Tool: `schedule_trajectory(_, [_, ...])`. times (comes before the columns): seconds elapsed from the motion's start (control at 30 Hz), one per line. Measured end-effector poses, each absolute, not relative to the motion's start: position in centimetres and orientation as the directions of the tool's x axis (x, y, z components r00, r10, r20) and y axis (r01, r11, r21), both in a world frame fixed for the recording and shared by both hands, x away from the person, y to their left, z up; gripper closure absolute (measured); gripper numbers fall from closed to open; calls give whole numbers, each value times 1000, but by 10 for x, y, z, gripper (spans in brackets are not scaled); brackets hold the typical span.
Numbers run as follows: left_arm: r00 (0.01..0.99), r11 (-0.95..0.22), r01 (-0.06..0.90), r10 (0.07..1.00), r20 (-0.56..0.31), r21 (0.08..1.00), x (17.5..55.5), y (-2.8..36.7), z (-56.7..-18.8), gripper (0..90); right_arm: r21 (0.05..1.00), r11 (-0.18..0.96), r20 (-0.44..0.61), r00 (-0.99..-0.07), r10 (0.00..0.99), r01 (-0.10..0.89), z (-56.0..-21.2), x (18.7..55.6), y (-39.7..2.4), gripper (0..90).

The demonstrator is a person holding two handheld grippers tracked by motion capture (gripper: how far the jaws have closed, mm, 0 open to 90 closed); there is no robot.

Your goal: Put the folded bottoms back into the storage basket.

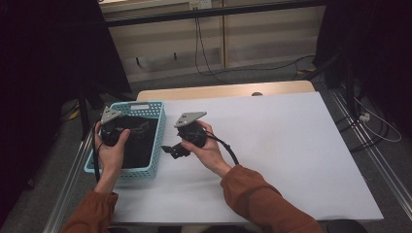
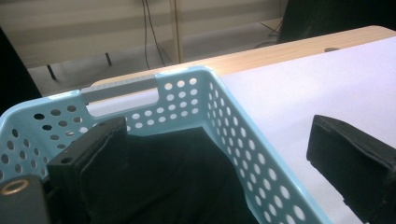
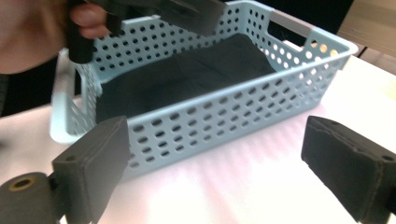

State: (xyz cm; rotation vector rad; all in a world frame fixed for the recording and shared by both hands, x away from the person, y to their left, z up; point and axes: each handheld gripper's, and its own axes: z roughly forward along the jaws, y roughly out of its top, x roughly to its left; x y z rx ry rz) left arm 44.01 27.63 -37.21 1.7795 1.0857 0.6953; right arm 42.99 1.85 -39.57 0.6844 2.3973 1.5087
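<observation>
No readable writing anywhere. Left gripper (image 2: 219,154) jaws spread wide, straddling the blue basket (image 2: 261,154) wall; dark cloth (image 2: 177,177) lies by its left jaw. Right gripper (image 3: 215,163) jaws wide apart, empty, basket just beyond them on white table (image 3: 233,186).

In the high view we see a dim room: the corners at both sides are almost black, while the white tabletop (image 1: 272,145) is the brightest area and looks evenly lit, with only soft shadows under the hands. The picture is a little grainy. In the left gripper view the light is flat and the near jaws are soft, slightly out of focus. In the right gripper view the tabletop (image 3: 261,177) is overexposed with a pinkish glare, and the hand (image 3: 32,32) at the top left is blurred. The dark cloth (image 3: 187,74) inside the basket (image 3: 224,116) shows few details.
</observation>
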Motion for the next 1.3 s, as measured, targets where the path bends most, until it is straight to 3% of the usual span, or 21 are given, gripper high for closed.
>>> schedule_trajectory(0.37, [494,-175,370,869,-34,912,412,267,-369,59,900,338,36,-818,574,277,-392,420,4,62])
schedule_trajectory(0.87, [552,-211,299,834,12,930,381,251,-367,58,911,303,21,-766,642,279,-398,404,-28,50])
schedule_trajectory(1.3, [604,-200,273,797,-6,941,362,237,-378,39,928,264,-5,-697,717,264,-400,383,-62,24])
